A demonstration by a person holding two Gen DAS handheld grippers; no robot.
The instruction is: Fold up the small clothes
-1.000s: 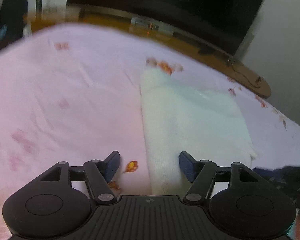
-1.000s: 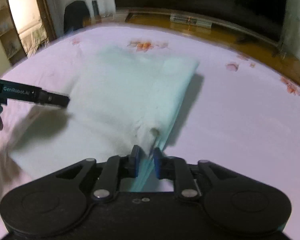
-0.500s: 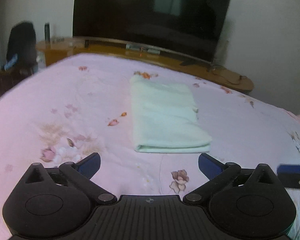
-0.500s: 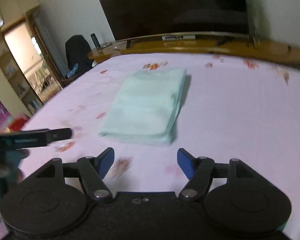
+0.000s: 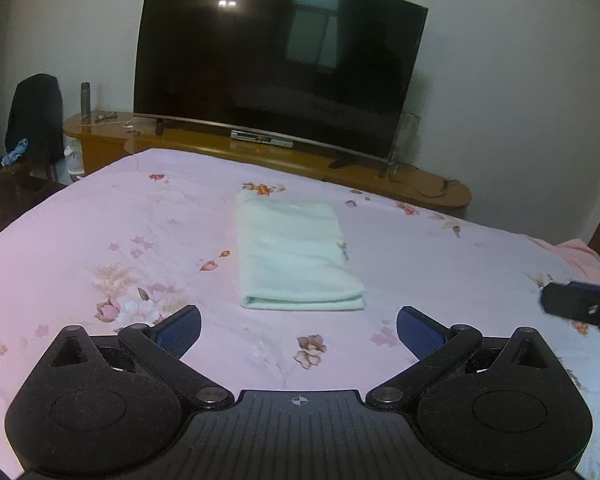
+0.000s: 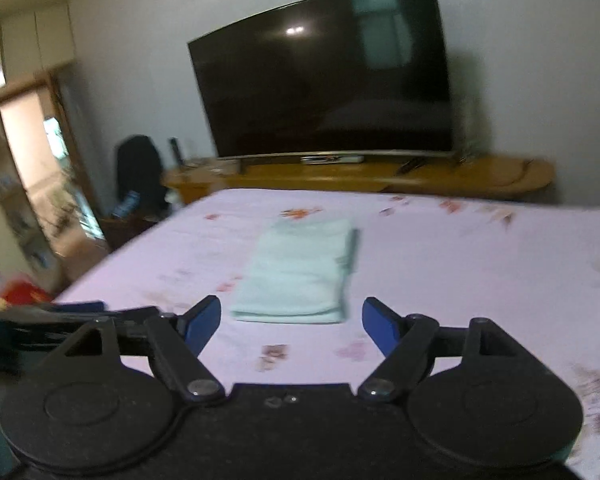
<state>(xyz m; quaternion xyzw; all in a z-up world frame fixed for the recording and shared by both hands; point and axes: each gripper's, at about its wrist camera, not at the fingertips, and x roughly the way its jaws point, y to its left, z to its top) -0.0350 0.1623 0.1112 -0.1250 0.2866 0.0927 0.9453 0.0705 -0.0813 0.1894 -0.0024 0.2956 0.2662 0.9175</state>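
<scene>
A pale green cloth (image 5: 294,254) lies folded into a neat rectangle on the pink floral bedspread (image 5: 100,240); it also shows in the right wrist view (image 6: 300,272). My left gripper (image 5: 299,330) is open and empty, held above the bed a little short of the cloth's near edge. My right gripper (image 6: 291,322) is open and empty, also short of the cloth. The right gripper's tip shows at the right edge of the left wrist view (image 5: 580,308). The left gripper shows at the left edge of the right wrist view (image 6: 80,312).
A large dark TV (image 5: 280,64) stands on a long wooden cabinet (image 5: 300,152) beyond the bed's far edge. A chair with dark clothing (image 5: 34,120) stands at far left. An open doorway (image 6: 40,184) lies to the left.
My right gripper let go of the cloth and opened. Both grippers pulled back and rose away from the cloth, which now lies folded on the bed.
</scene>
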